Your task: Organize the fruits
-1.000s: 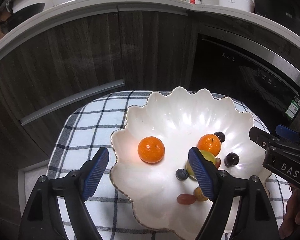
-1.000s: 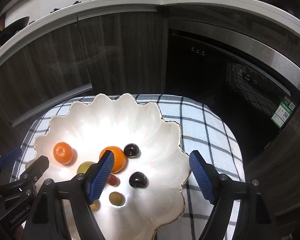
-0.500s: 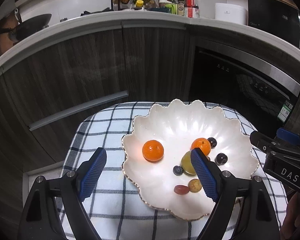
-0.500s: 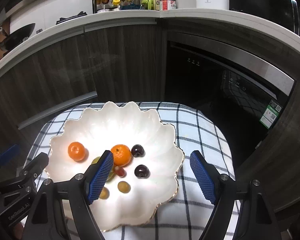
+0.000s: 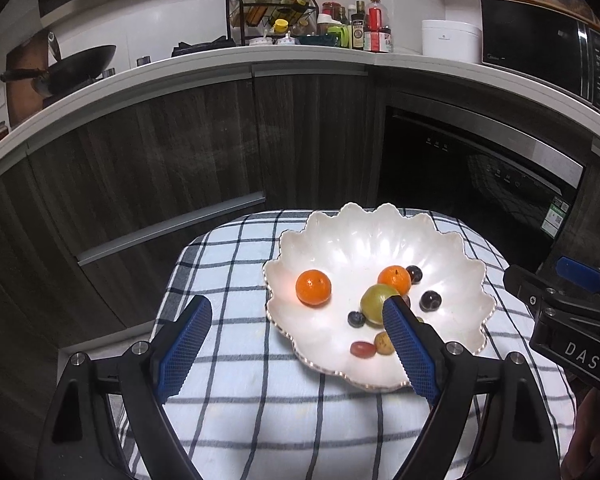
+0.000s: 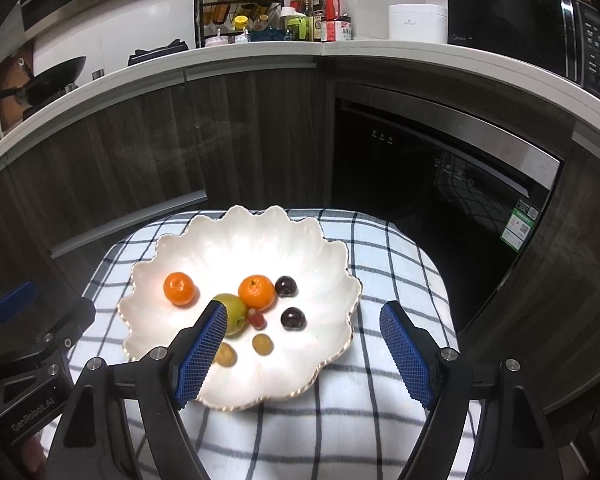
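**Both grippers drawn back from the fruit plate**

Compared with a second ago, both views take in far more: the white scalloped plate with a gold rim (image 5: 384,232) looks smaller and sits lower in each view, and the kitchen counter with its black spice rack (image 5: 269,12) and the black microwave (image 5: 548,60) has come into sight. Both grippers have pulled up and away from the plate.

The left gripper (image 5: 295,334) has its blue-padded jaws spread wide with nothing between them, a little wider than before. The right gripper (image 6: 302,336) also stands wide and empty, its spread unchanged.

The fruit has not moved. It lies in the plate on the blue-and-white checked cloth (image 5: 227,264): one small orange mandarin (image 5: 313,287) to the left, a second mandarin (image 5: 394,279) touching a yellow-green round fruit (image 5: 374,300), two dark cherries (image 6: 286,285) (image 6: 293,318), a dark blueberry (image 5: 356,319), a red grape (image 5: 362,349) and two brownish-yellow small fruits (image 6: 262,344) (image 6: 225,355). From the right wrist the left gripper's pad covers the blueberry's place.
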A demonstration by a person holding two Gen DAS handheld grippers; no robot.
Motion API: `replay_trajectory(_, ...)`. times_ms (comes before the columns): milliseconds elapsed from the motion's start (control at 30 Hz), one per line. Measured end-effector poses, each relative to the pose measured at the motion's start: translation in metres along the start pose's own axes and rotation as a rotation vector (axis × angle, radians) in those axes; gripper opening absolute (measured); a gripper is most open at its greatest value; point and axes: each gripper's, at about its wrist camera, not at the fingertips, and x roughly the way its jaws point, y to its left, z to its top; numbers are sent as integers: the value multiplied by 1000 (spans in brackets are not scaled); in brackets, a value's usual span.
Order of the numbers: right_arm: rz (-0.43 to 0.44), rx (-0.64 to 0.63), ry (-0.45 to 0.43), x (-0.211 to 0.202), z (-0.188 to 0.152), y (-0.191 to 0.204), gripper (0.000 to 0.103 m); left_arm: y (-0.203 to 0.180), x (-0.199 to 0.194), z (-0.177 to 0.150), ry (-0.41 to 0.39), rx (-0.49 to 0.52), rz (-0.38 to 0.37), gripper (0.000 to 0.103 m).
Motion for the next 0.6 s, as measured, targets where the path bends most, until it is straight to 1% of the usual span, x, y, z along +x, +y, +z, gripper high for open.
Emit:
replay_trajectory(267, -5, -1, 0, -25, -21, 0, 80, 0, -25, -19, -1, 28, 16, 88)
replay_trajectory(467, -10, 10, -3, -44, -39, -1, 80, 0, -43, -35, 1, 26, 13, 88)
replay_trajectory(600, -14, 18, -11, -58, -51, -2, 80, 1, -55, -43, -13, 19, 17, 89)
